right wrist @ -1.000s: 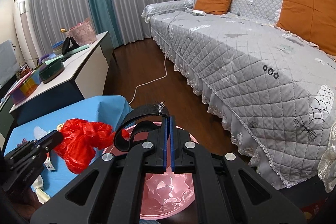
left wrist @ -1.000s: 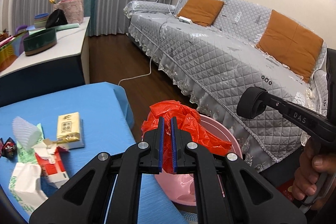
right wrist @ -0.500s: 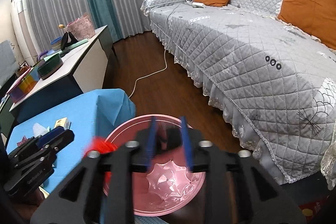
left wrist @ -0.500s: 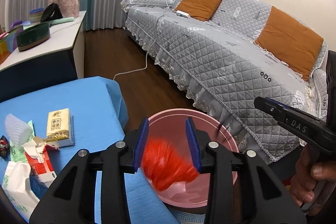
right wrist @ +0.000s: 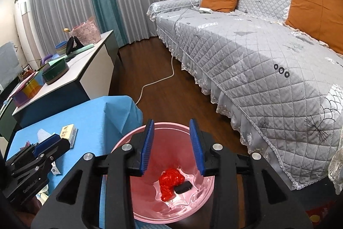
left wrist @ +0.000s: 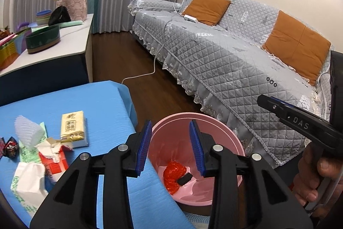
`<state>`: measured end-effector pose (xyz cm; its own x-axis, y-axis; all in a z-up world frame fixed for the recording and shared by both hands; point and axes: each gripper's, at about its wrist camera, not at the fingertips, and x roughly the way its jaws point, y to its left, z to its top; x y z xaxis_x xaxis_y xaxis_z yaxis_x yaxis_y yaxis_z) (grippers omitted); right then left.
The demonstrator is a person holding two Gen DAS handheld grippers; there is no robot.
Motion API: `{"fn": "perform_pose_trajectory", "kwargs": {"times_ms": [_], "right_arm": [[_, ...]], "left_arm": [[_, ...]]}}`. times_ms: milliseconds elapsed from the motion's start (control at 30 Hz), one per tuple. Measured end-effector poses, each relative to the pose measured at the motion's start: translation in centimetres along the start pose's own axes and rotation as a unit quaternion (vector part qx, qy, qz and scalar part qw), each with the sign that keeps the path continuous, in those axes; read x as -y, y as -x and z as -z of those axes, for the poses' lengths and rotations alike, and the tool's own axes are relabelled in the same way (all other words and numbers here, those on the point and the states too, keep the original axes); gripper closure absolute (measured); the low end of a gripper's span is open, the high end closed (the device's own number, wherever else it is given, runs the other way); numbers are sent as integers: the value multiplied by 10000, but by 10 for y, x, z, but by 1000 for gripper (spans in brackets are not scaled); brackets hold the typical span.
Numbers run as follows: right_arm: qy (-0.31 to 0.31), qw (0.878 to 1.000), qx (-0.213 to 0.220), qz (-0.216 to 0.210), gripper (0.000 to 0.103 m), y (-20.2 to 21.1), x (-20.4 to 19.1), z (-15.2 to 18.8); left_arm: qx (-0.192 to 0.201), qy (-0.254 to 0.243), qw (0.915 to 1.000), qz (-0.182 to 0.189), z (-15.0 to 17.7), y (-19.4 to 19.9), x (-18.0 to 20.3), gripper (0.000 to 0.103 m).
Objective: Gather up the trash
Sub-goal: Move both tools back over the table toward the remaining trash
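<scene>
Glossy pink plastic basin [right wrist: 137, 207]; crinkled red plastic bag [right wrist: 170, 182]; matt blue cloth on tabletop [left wrist: 103, 104]; quilted grey sofa cover [left wrist: 225, 63]; polished wood floor [left wrist: 120, 57].

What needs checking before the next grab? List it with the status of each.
1. Left gripper open and holding nothing: ok.
2. Right gripper open and holding nothing: ok.
3. Red plastic bag and black strap lying inside the pink bin: ok.
4. Trash remaining on the blue table: not ok; tissue pack, torn red carton, white foam net, crumpled tissue and a candy wrapper remain.
5. Bin within reach beside the table edge: ok.
6. Anything hidden under the tissue pile: cannot tell.
</scene>
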<state>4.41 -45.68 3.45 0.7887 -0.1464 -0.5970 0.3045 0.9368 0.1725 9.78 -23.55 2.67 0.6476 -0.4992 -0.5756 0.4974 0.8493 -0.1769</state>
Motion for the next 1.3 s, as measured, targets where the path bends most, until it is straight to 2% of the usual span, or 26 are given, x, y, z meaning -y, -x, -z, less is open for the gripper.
{"fn": "perform_pose_trajectory", "kwargs": {"times_ms": [300, 600, 867, 1100, 1300], "right_arm": [[259, 9992, 306, -82, 68, 18, -32, -1], [226, 9978, 467, -419, 69, 35, -66, -1], [492, 9947, 509, -747, 69, 46, -113, 5], [646, 9907, 272, -1163, 69, 36, -154, 17], [912, 9857, 50, -1413, 69, 21, -189, 29]], "left_arm": [[235, 63, 9996, -167, -6, 45, -24, 67], [431, 212, 9975, -526, -4, 93, -67, 68], [566, 478, 9929, -927, -5, 142, -131, 67], [721, 780, 9852, -1348, -13, 177, -194, 68], [748, 1200, 9780, -1531, 2, 181, -237, 68]]}}
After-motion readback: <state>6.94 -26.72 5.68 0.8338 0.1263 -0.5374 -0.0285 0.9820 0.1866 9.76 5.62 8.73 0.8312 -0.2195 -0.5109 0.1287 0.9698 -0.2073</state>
